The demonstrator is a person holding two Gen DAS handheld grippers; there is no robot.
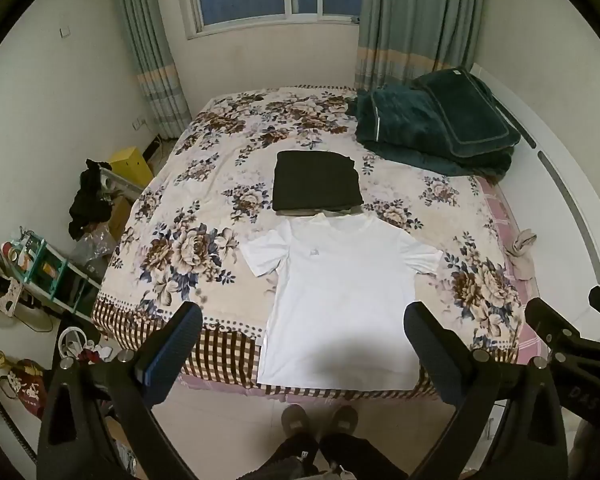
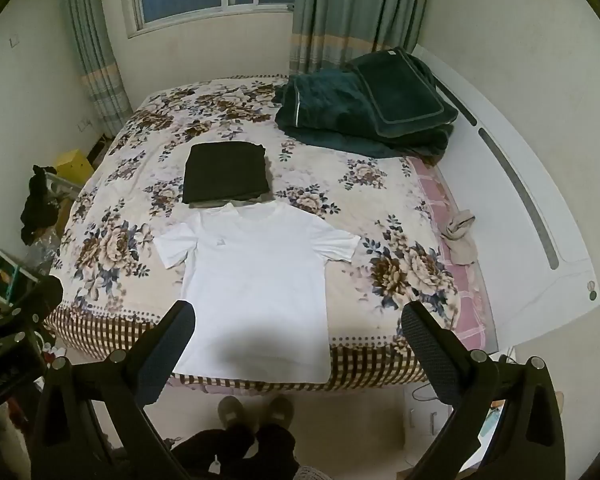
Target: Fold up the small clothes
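While the white T-shirt (image 1: 336, 300) lies spread flat, front up, at the near edge of the bed (image 1: 172, 248) with its hem at the checked border, we hold both tools high above it, the jaws of the left gripper (image 1: 304, 344) and the right gripper (image 2: 300, 340) spread wide and empty. We should probably drop to a sleeve and its side hem together, pinch only one layer, and fold inward evenly. Just beyond the collar sits a folded dark garment (image 1: 316, 180).
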